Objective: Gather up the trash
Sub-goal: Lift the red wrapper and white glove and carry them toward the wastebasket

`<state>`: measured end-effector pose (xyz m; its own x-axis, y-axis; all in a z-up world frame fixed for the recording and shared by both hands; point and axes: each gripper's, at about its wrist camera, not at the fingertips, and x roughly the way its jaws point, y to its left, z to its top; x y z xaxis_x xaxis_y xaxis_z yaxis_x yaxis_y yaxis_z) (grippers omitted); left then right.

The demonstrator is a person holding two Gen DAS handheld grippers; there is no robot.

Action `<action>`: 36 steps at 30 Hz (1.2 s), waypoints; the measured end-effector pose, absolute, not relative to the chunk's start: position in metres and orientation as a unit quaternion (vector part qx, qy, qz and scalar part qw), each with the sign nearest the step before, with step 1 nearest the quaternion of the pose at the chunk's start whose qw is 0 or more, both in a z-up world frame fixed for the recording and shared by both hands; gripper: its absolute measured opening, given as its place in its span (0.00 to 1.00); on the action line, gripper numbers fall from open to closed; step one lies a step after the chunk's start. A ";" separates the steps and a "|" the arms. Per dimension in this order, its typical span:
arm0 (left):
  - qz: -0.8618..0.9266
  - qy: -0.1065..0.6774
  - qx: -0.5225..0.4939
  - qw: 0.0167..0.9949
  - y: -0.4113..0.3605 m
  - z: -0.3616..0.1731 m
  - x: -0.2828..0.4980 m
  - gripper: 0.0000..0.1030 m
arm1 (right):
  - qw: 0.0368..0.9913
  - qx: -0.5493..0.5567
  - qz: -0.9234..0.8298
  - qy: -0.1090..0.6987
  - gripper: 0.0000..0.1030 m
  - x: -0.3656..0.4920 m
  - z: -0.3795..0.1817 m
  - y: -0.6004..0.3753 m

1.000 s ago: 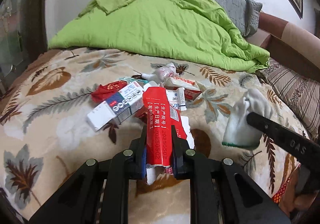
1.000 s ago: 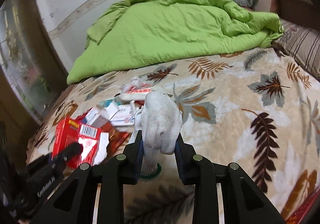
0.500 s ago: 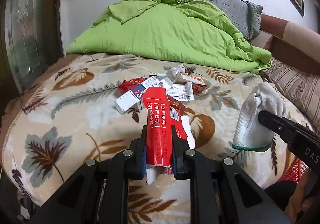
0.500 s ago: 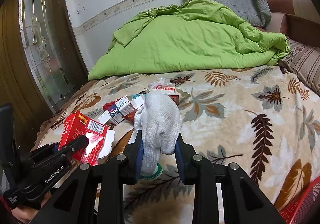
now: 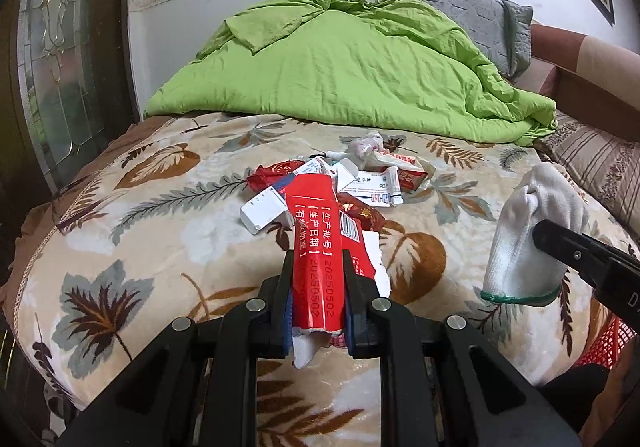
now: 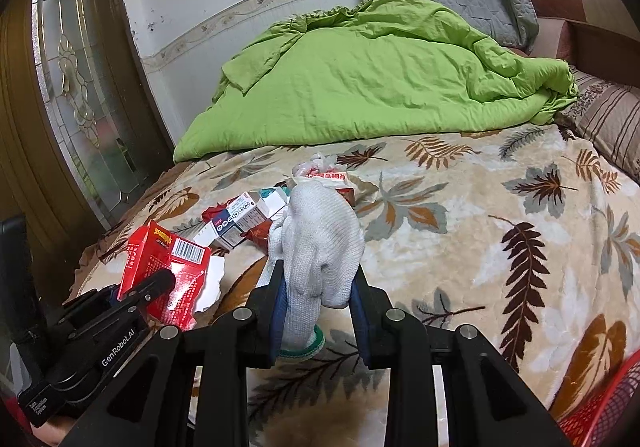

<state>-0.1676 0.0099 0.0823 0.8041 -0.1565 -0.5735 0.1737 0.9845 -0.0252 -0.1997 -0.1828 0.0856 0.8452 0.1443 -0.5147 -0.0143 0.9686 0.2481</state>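
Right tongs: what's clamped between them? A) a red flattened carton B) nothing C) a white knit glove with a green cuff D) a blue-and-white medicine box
C: in the right wrist view the right tongs press on both sides of the white knit glove, its green cuff hanging below; the red carton is in the left tongs.

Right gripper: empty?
No, the right gripper is clamped on a white knit glove lifted off the bed.

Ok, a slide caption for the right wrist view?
Right gripper clamps a white glove above the bed; left gripper holds a red box near the litter pile.
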 end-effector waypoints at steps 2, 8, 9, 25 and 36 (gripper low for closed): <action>-0.084 0.302 0.015 0.949 0.010 0.082 -0.167 0.17 | 0.953 0.119 0.041 0.276 0.30 -0.199 0.085 -0.183; -0.083 0.302 0.017 0.950 0.009 0.082 -0.167 0.17 | 0.953 0.117 0.042 0.276 0.30 -0.197 0.085 -0.182; -0.083 0.302 0.017 0.950 0.009 0.082 -0.167 0.17 | 0.953 0.117 0.042 0.276 0.30 -0.197 0.085 -0.182; -0.094 0.288 0.041 0.952 -0.003 0.085 -0.173 0.17 | 0.949 0.153 0.035 0.272 0.30 -0.205 0.086 -0.194; -0.095 0.287 0.045 0.952 -0.008 0.084 -0.174 0.17 | 0.949 0.153 0.039 0.274 0.30 -0.201 0.083 -0.193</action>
